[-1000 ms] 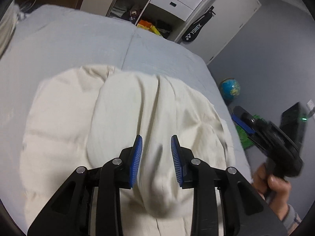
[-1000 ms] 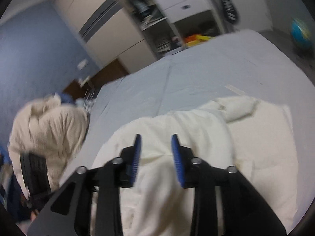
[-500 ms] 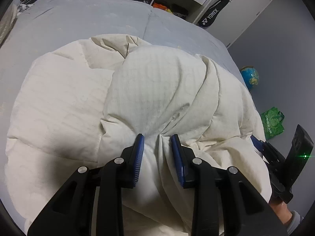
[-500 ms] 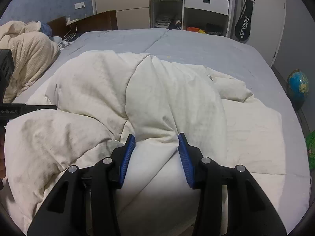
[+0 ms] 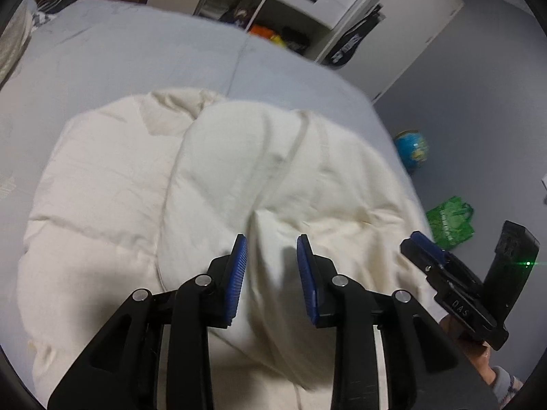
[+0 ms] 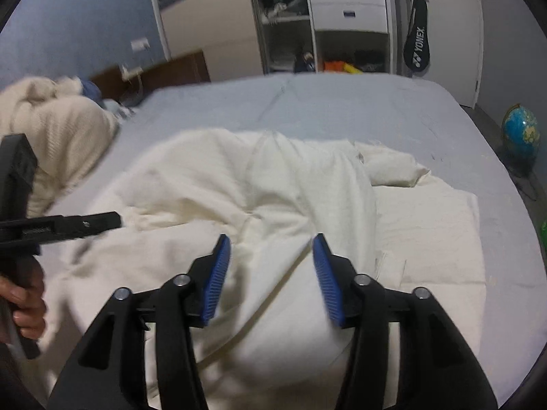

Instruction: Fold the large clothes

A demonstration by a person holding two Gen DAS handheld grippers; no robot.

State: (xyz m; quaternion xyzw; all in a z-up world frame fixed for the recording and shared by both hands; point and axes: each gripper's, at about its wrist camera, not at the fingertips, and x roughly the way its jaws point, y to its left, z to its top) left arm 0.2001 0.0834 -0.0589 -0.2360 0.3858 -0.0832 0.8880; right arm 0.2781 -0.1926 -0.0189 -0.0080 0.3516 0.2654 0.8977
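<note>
Cloth that had been pinched between the blue pads of both claws half a second earlier was seen to have been let go. In the left wrist view the left claw point(image 5: 271, 266) was found released, its pads spread apart with the cream quilt point(image 5: 239, 171) lying below and between them rather than gathered into a tight pinch. The same was noted in the right wrist view: the right claw point(image 6: 270, 266) was opened wider than before, and the ridge of fabric formerly squeezed between its pads was now slack. Whether the pads were brushing the cloth could not be told because of blur.

The quilt was left lying on the grey bed point(image 6: 342, 102), near its closer edge, with one thick layer laid over another so that a rounded fold ran away from the cameras. A loose corner point(image 6: 393, 167) was seen poking out on the right side of the pile. From this it was judged that one fold had been laid down and dropped, and that further folds were probably still needed, since the bundle remained broad and lumpy.

The right claw was also visible at the right edge of the left view point(image 5: 422, 244), held off to the side of the quilt, clear of the fabric there.
</note>
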